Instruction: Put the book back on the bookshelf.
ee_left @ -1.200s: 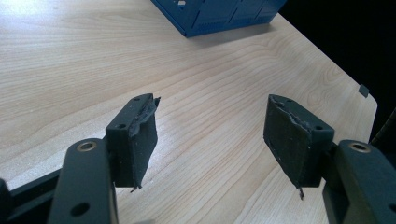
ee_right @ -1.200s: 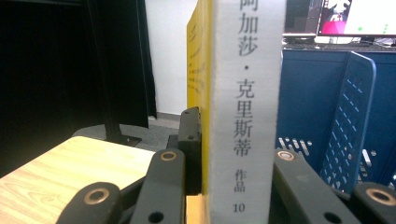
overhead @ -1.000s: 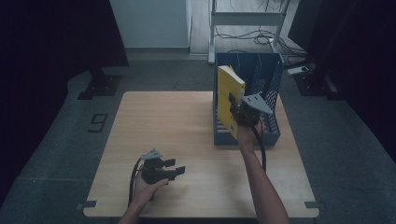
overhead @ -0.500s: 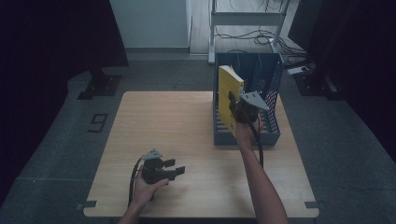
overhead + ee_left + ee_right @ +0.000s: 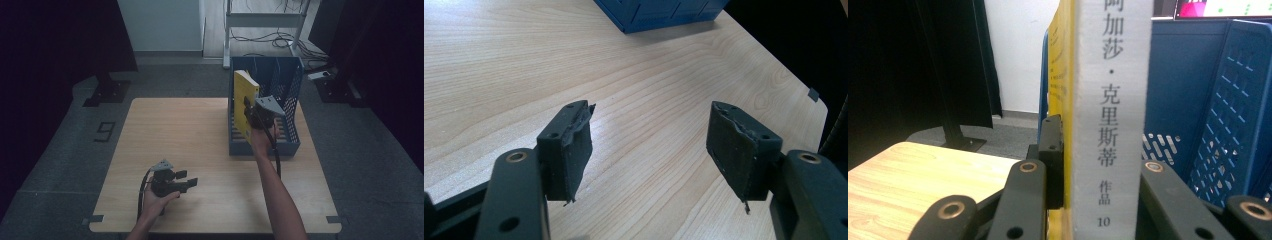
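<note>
Your left tongs (image 5: 187, 179) rest at about 7 o'clock on the worktop (image 5: 165, 135), jaws spread wide with nothing between them; in the left gripper view both pads (image 5: 576, 150) stand over bare wood. This hand has no part in the work at present.

Your right tongs (image 5: 248, 114), at about 2 o'clock, are clamped on the yellow book (image 5: 245, 102). The right gripper view shows the jaws pressing the white spine (image 5: 1110, 125) from both sides. The book stands upright, tilted slightly, at the left side of the blue crate (image 5: 292, 100), partly inside it.

Progress, as judged: the book is gripped and entering the crate; seating it on the crate floor and releasing it are left to do.

Count: one book, one crate, one worktop, two tongs. No other book lies on the worktop.
</note>
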`<control>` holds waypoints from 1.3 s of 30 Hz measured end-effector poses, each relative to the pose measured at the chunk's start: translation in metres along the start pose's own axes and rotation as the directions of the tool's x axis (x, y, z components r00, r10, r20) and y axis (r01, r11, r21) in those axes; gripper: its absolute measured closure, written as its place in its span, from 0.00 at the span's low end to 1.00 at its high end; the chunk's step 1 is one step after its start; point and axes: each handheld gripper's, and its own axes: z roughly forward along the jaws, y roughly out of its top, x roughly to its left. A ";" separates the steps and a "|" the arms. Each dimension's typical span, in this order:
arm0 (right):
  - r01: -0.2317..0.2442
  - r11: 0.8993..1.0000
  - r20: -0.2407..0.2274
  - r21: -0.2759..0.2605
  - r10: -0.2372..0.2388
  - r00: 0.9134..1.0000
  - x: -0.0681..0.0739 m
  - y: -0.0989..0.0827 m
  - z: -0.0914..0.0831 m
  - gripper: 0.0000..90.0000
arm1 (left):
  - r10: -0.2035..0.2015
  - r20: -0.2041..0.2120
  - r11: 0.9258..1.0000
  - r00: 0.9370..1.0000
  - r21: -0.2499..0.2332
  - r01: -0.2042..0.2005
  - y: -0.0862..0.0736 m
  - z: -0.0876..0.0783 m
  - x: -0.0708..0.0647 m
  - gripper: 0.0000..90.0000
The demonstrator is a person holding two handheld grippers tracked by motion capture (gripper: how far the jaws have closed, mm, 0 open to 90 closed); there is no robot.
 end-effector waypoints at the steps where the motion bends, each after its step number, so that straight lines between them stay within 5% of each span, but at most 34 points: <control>1: 0.002 1.000 0.001 0.001 -0.002 1.000 0.000 0.000 0.001 0.83 | -0.001 -0.001 1.000 1.000 0.000 0.001 0.000 0.000 0.000 0.38; 39: -0.041 0.998 0.057 0.048 0.038 0.998 -0.005 -0.011 0.051 0.83 | -0.011 -0.012 0.999 1.000 -0.038 0.010 -0.001 -0.005 0.003 0.39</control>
